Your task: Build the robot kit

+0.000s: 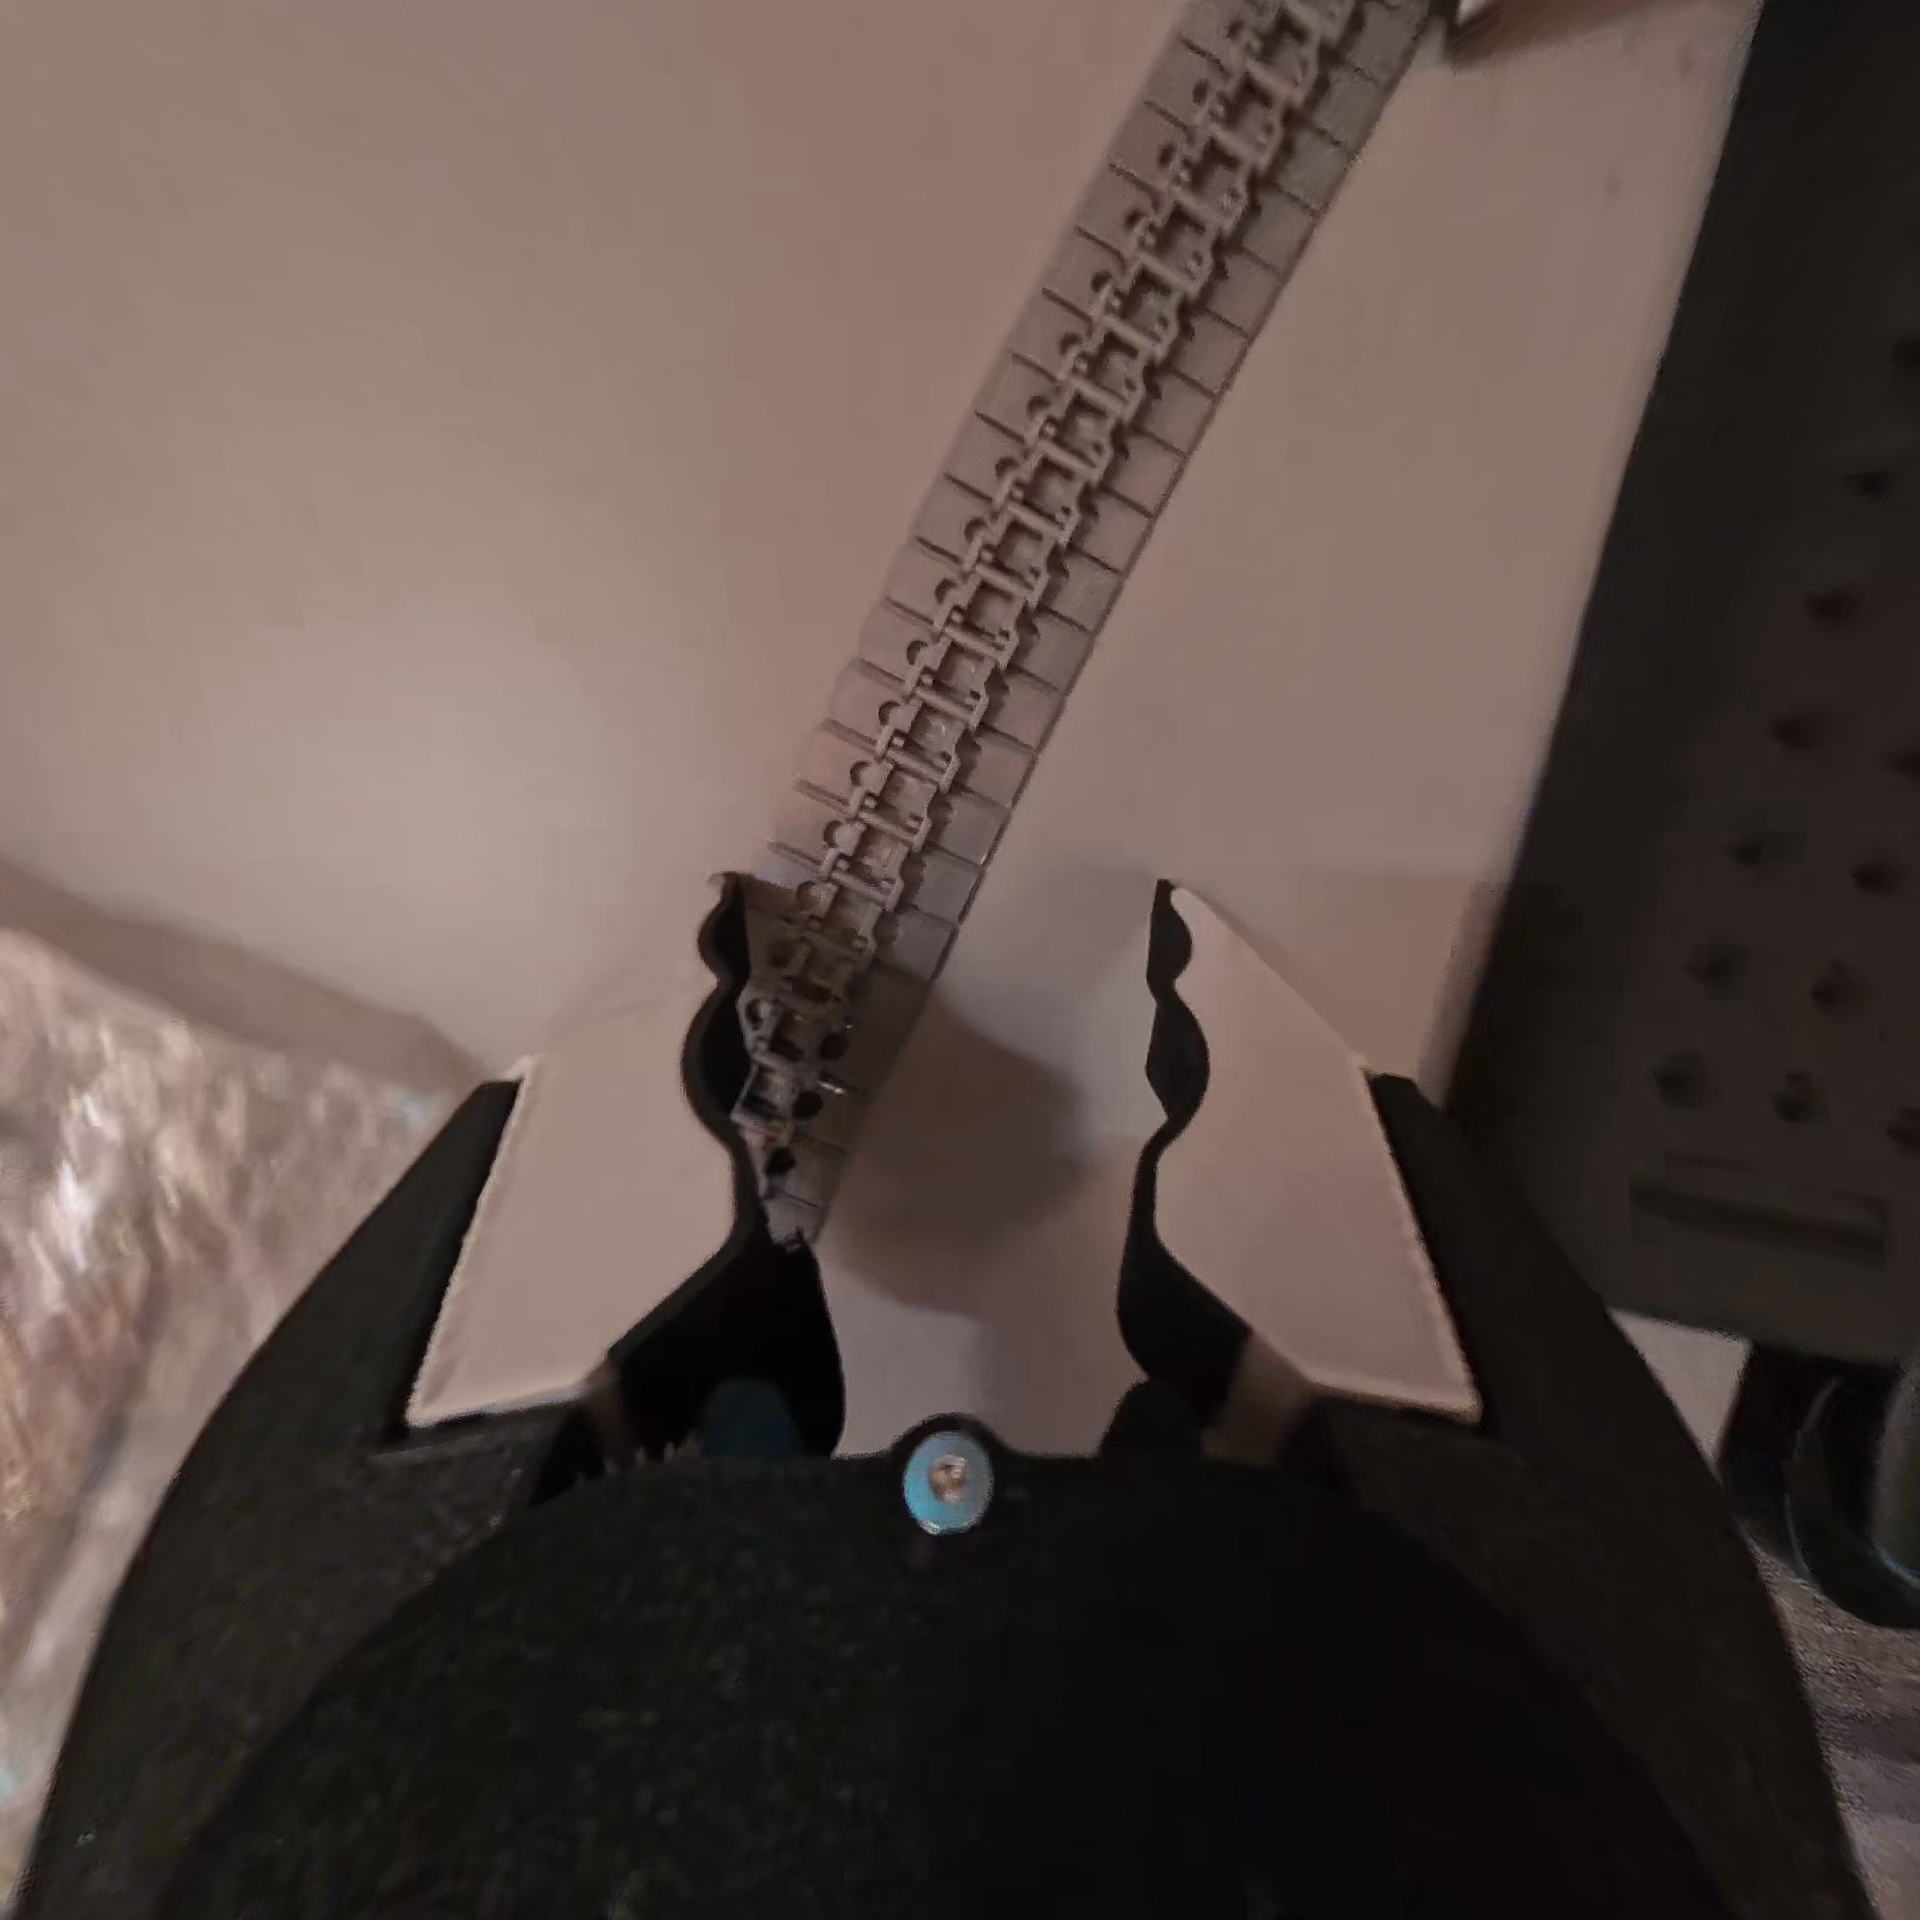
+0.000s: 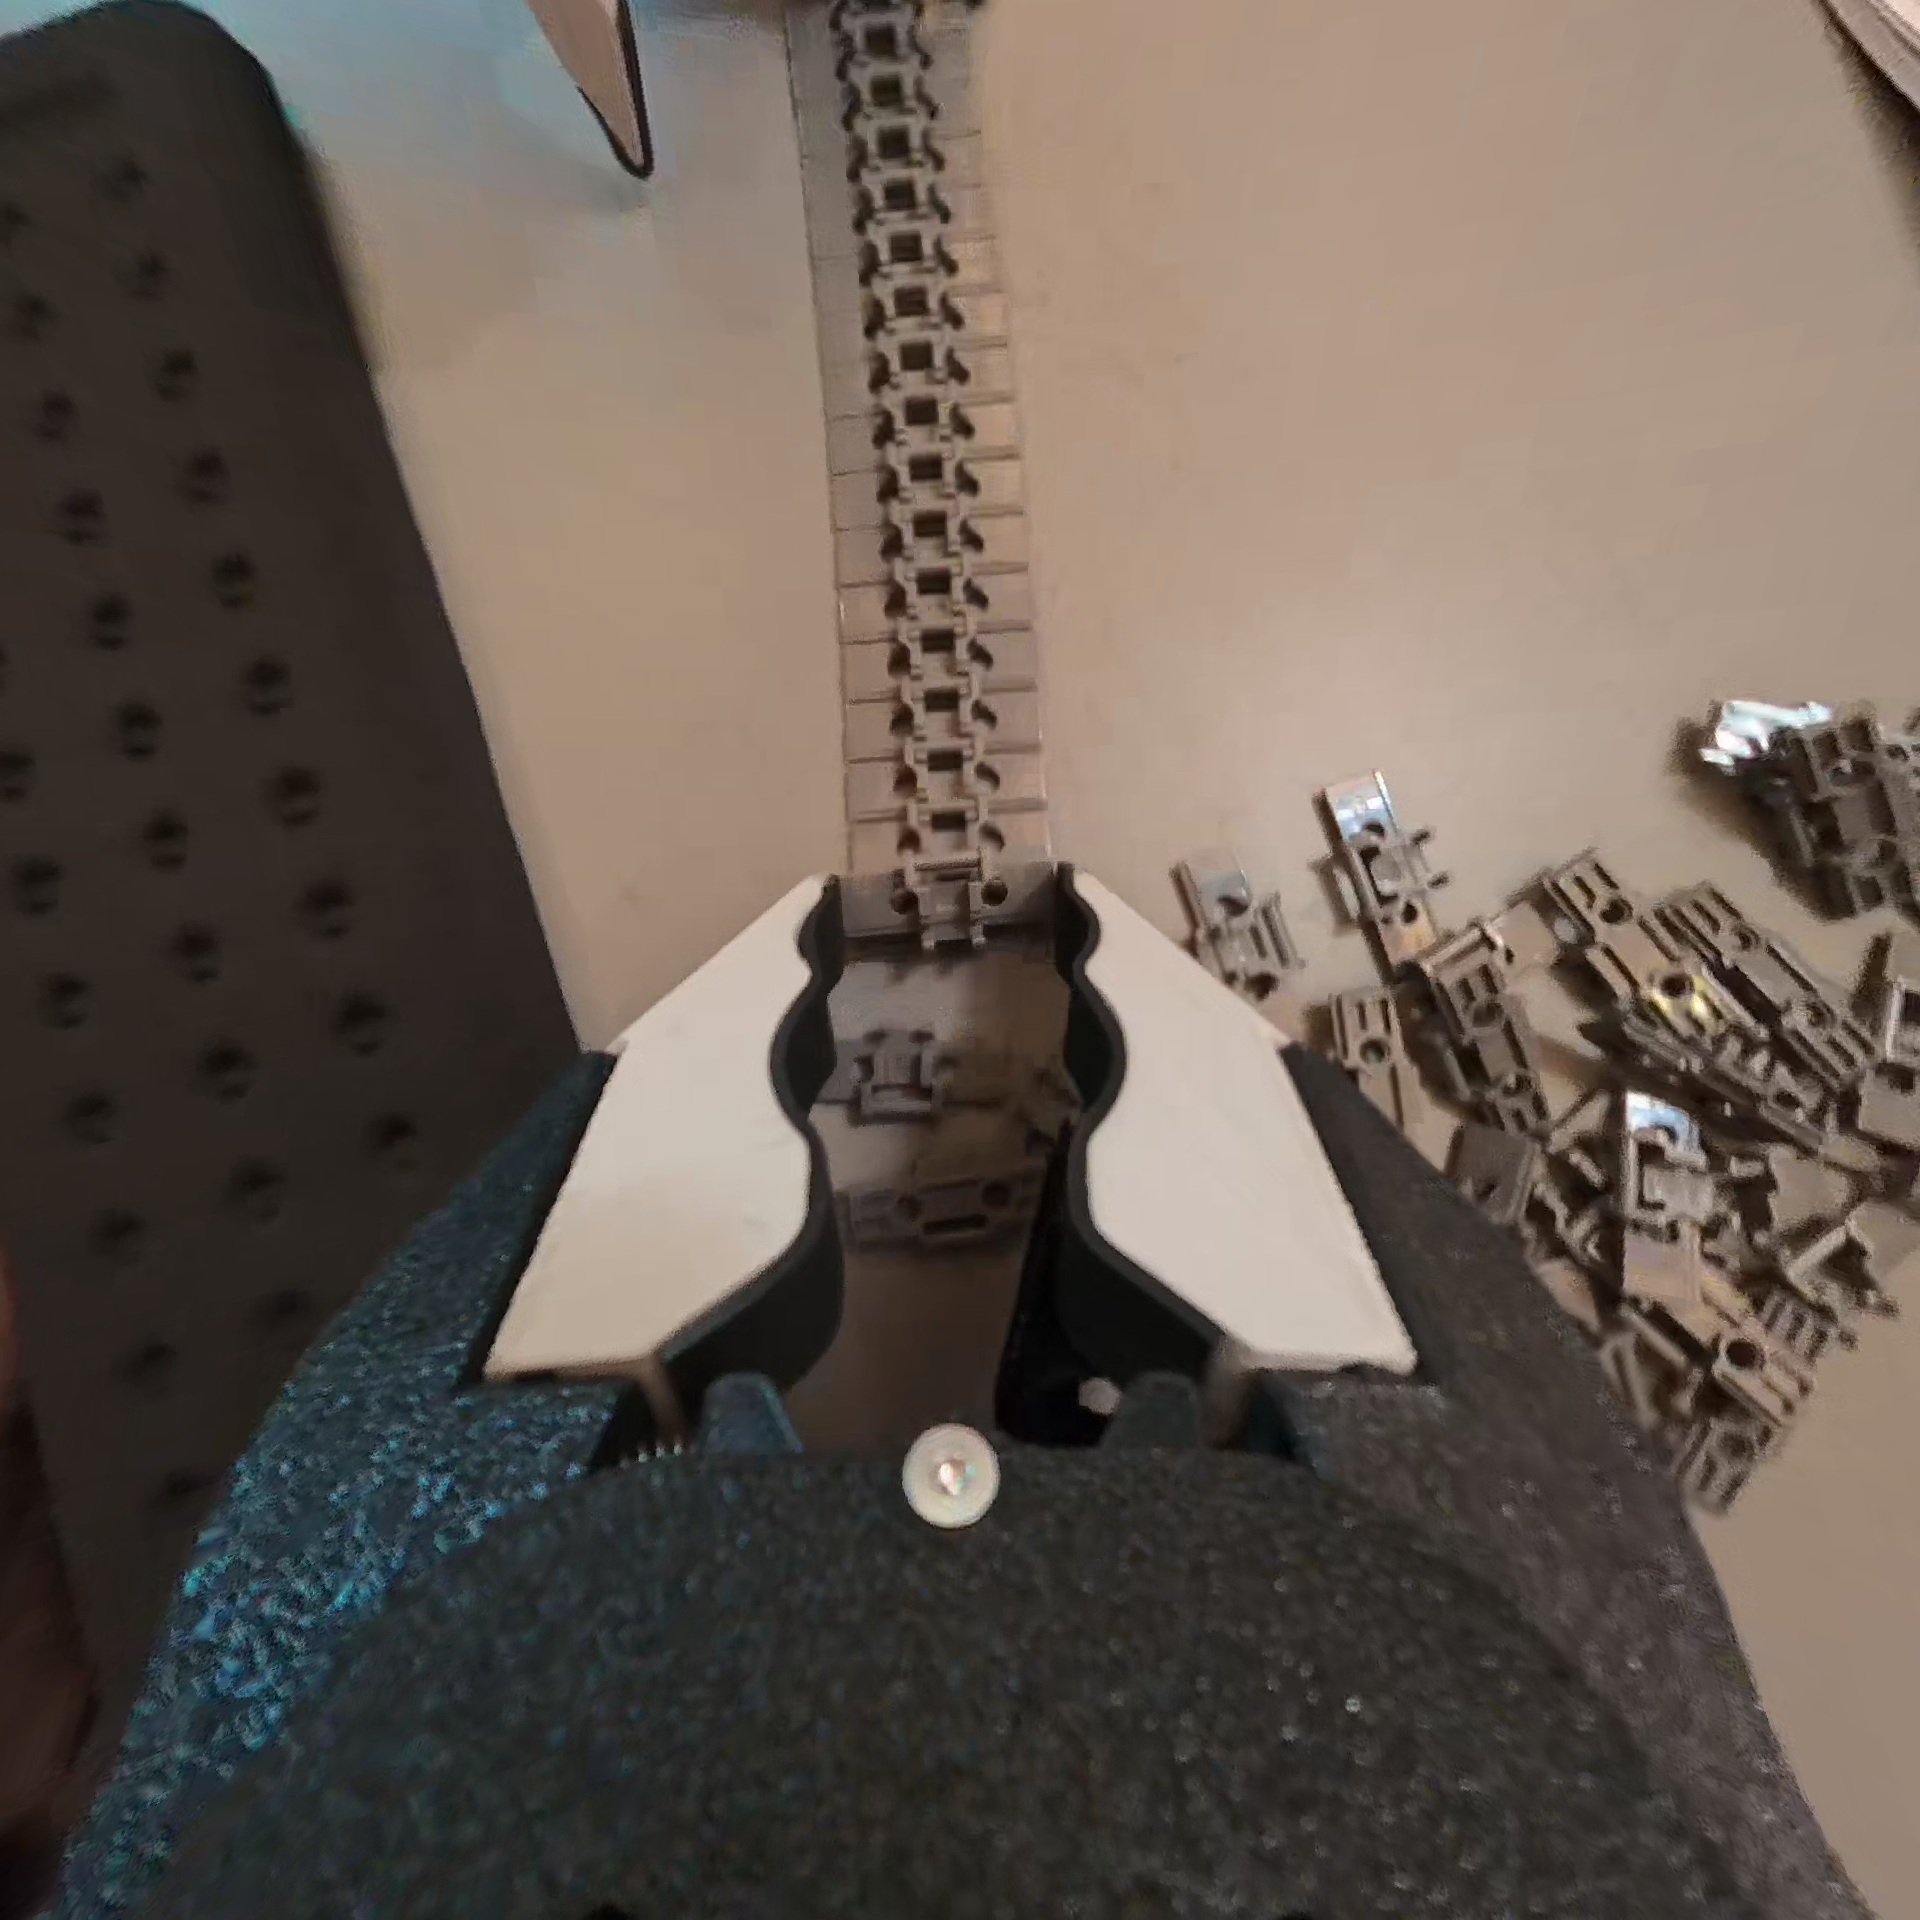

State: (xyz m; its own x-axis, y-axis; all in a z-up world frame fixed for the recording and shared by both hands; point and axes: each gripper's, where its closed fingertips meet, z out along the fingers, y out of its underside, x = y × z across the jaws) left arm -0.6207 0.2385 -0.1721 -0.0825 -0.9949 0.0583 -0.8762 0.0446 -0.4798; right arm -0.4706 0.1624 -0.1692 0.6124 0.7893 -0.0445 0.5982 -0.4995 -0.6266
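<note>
A long chain of grey plastic links (image 1: 1101, 436) lies on the beige table top (image 1: 416, 416) and runs from the top right down between my left gripper's fingers. My left gripper (image 1: 945, 904) is open; the chain's near end rests against the inner pad of its left finger (image 1: 717, 1039), and the right finger stands clear. In the right wrist view the same chain (image 2: 920, 416) runs straight away from me. My right gripper (image 2: 951, 883) is shut on the grey link at the chain's other end (image 2: 945, 914), which spans the gap between both fingers.
A pile of several loose grey links (image 2: 1662, 1143) lies right of my right gripper. A dark perforated panel (image 2: 208, 623) stands along its left and shows at the right of the left wrist view (image 1: 1714, 727). Crinkled clear plastic (image 1: 156, 1143) lies at the left.
</note>
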